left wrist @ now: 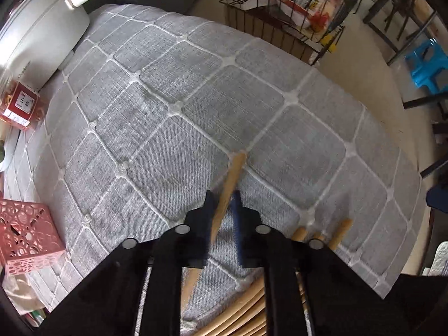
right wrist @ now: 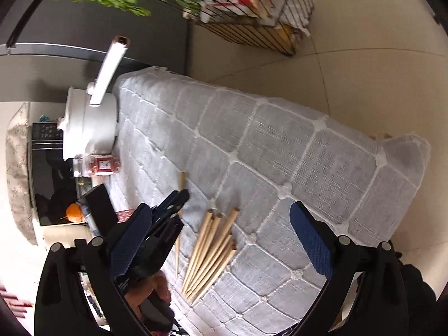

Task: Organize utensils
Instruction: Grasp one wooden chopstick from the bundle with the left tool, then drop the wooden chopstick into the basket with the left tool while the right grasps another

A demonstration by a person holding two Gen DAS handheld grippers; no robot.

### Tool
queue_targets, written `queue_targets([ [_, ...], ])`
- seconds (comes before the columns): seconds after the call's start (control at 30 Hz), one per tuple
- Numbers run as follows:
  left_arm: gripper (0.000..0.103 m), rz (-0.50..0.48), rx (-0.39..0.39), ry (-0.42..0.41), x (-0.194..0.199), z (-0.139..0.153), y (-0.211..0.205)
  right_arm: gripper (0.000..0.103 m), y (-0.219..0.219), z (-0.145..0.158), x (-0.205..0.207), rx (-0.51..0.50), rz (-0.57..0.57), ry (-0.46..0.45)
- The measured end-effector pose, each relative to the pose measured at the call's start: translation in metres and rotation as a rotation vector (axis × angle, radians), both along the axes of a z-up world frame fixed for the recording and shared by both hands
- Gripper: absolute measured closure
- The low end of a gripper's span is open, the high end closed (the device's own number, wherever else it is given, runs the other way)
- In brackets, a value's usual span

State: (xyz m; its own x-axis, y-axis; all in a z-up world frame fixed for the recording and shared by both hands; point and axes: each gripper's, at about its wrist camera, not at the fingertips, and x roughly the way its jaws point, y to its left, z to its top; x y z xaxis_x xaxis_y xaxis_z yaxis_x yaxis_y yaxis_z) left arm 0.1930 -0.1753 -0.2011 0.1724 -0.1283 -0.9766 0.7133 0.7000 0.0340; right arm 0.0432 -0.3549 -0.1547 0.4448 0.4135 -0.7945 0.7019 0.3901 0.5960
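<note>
My left gripper (left wrist: 223, 196) is shut on one wooden chopstick (left wrist: 228, 184) and holds it above the grey quilted tablecloth (left wrist: 173, 106). The same gripper (right wrist: 182, 196) and its chopstick (right wrist: 182, 180) show in the right wrist view. Several more wooden chopsticks (right wrist: 210, 249) lie in a loose bundle on the cloth; their ends (left wrist: 336, 232) also show in the left wrist view at lower right. My right gripper (right wrist: 221, 240) is open wide and empty above that bundle.
A pink perforated box (left wrist: 26, 235) stands at the table's left edge. A white pot with a long handle (right wrist: 89, 123) and a red packet (right wrist: 105, 165) sit at the far end. A wire rack (left wrist: 294, 14) and a blue stool (left wrist: 428, 64) stand on the floor.
</note>
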Motion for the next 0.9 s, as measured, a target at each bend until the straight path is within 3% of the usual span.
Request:
queue_targets([
  [0.13, 0.093, 0.056, -0.045, -0.052, -0.006, 0.009, 0.025, 0.015, 0.019, -0.010, 0.005, 0.007, 0.033, 0.036],
  [0.2, 0.094, 0.099, -0.109, -0.069, -0.011, 0.026, 0.051, 0.031, 0.032, -0.014, 0.011, -0.004, 0.077, 0.055],
  [0.27, 0.094, 0.129, -0.164, -0.096, -0.020, 0.048, 0.071, 0.055, 0.049, -0.024, 0.018, -0.007, 0.122, 0.082],
  [0.37, 0.095, 0.162, -0.248, -0.174, -0.038, 0.087, 0.107, 0.078, 0.066, -0.035, 0.025, -0.021, 0.153, 0.113],
  [0.5, 0.095, 0.222, -0.397, -0.275, -0.070, 0.144, 0.155, 0.084, 0.080, -0.030, 0.034, -0.051, 0.149, 0.064],
  [0.6, 0.095, 0.256, -0.484, -0.310, -0.082, 0.165, 0.177, 0.085, 0.094, -0.018, 0.049, -0.088, 0.172, 0.013],
  [0.9, 0.096, 0.279, -0.519, -0.319, -0.093, 0.177, 0.215, 0.086, 0.123, -0.038, 0.083, -0.132, 0.249, 0.087],
])
